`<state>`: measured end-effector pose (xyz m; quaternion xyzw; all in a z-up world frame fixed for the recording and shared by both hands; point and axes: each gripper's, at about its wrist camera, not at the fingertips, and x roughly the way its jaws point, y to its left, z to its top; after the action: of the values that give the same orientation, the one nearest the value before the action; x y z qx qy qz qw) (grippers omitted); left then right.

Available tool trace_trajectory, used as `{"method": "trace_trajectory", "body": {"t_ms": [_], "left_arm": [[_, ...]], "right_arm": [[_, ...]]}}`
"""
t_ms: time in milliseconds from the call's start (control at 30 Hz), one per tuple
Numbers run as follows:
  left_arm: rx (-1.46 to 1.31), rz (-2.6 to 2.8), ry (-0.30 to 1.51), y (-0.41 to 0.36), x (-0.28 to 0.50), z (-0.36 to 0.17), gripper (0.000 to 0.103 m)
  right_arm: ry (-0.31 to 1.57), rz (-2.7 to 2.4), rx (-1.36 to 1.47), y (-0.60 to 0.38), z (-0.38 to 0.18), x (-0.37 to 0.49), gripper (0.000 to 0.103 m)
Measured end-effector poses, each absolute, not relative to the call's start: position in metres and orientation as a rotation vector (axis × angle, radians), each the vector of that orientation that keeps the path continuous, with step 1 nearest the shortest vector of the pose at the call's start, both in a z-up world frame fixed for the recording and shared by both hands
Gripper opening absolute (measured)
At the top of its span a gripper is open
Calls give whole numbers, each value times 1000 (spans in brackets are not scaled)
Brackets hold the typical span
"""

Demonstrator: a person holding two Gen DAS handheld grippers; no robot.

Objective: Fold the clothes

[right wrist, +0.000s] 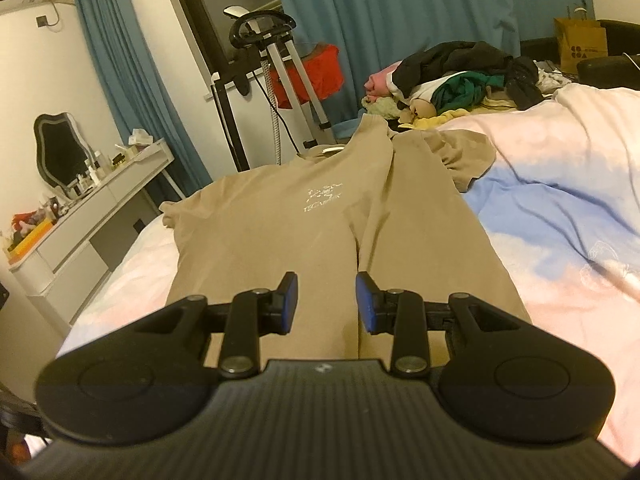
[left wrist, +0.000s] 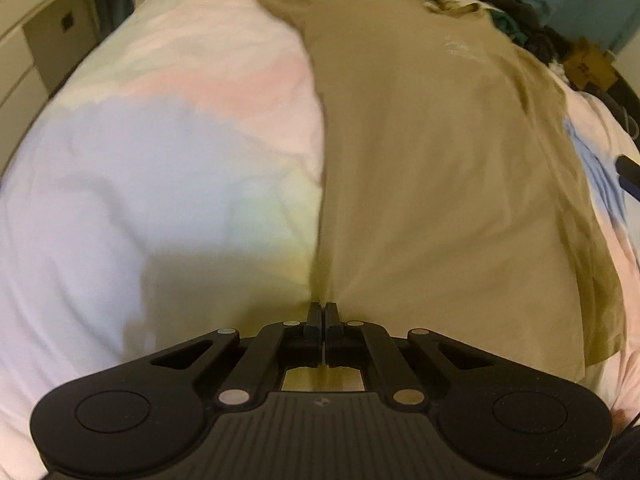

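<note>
A tan T-shirt (left wrist: 432, 168) with a small white chest print lies spread lengthwise on the pastel bedspread (left wrist: 160, 152). My left gripper (left wrist: 322, 308) is shut on the shirt's near left hem corner, with a thin fold of cloth between the pads. In the right wrist view the same shirt (right wrist: 280, 232) stretches away, with its right side folded inward along a lengthwise crease. My right gripper (right wrist: 327, 292) is open and empty, just above the shirt's near hem. The right gripper's blue tip (left wrist: 628, 172) shows at the right edge of the left wrist view.
A heap of unfolded clothes (right wrist: 460, 76) lies at the far end of the bed. A white dresser (right wrist: 88, 216) with a mirror stands to the left. A garment steamer stand (right wrist: 276, 64) and blue curtains are behind. A paper bag (right wrist: 580, 42) sits far right.
</note>
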<state>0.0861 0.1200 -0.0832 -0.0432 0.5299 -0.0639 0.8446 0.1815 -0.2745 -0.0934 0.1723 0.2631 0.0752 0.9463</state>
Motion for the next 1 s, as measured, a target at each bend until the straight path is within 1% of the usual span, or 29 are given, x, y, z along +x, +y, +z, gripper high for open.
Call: {"method": "trace_trajectory", "body": {"t_ms": [33,67,100,133,167,200,233,300,367,400,467,600,733,800,900,1000], "left_arm": [[-83,-143,1094,117,83,-77,9],[-75,-149,1064,115,81,-69,23],[-71,-150,1036,112,80,-62,39],[-70,-150,996,109,79,-53,46],[-67,-151,954,104,80,-43,56],[-63,-152,912,99,80,-33,61],[-55,-157,870,90,81,-30,64],[-48,-164,796,74,90,-21,75],[-54,-168,725,59,101,-12,80],[-59,-165,693,54,105,-9,81],[-57,-142,646,40,113,-6,81],[-99,-127,637,48,140,-26,81],[-13,-58,604,79,162,-45,81],[-29,1,625,106,176,-58,81],[-117,69,642,147,190,-63,81],[-130,102,619,172,205,-66,81]], "right_arm": [[534,155,353,-275,-93,181,36],[532,157,356,-275,-93,181,36],[530,160,360,-276,-93,181,36],[528,165,364,-276,-93,181,36],[526,171,369,-276,-93,181,36],[524,178,372,-276,-92,181,36],[520,184,369,-275,-92,181,36],[512,195,360,-273,-91,182,36],[503,209,344,-272,-90,182,36],[500,217,336,-272,-89,181,35],[495,230,319,-271,-89,181,35],[520,274,229,-259,-93,190,34],[571,348,128,-225,-96,233,34],[606,382,101,-199,-97,267,31],[611,463,1,-133,-90,318,30],[613,552,-49,-62,-85,373,30]]}}
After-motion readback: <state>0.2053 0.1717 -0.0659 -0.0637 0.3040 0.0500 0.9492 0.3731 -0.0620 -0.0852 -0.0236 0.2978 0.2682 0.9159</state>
